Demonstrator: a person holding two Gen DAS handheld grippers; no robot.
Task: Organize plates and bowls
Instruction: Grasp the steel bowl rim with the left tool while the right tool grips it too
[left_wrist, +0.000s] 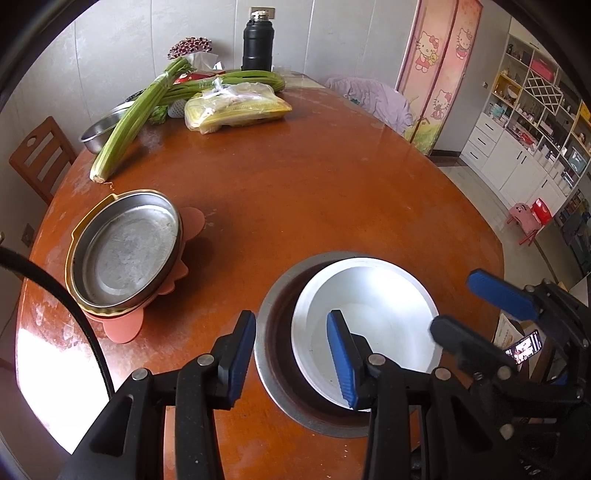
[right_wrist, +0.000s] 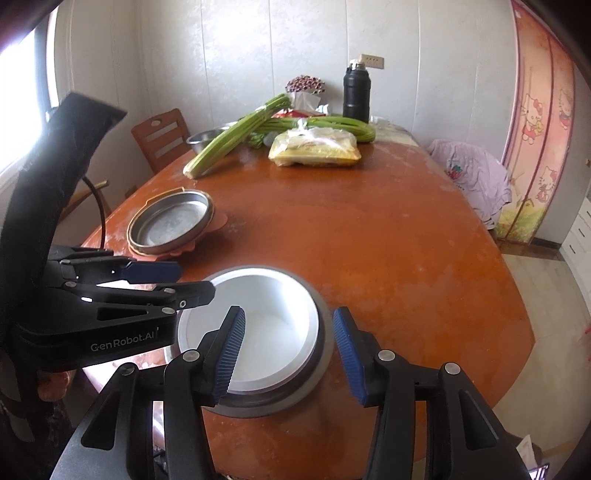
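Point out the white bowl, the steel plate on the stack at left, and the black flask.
white bowl (left_wrist: 384, 295): left wrist view, inner wall.
steel plate (left_wrist: 129, 254): left wrist view, flat bottom.
black flask (right_wrist: 356, 94): right wrist view, body.

Two nested bowls (left_wrist: 365, 317); two grippers (left_wrist: 291, 354) — one flask (left_wrist: 257, 44).

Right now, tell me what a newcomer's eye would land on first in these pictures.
The bright white bowl nested in a grey metal bowl at the near edge of the orange-brown wooden table, with the left gripper and right gripper straddling opposite rims. Then the round steel pan stacked on yellow and pink plates at left, and the long green celery stalks at the far end.
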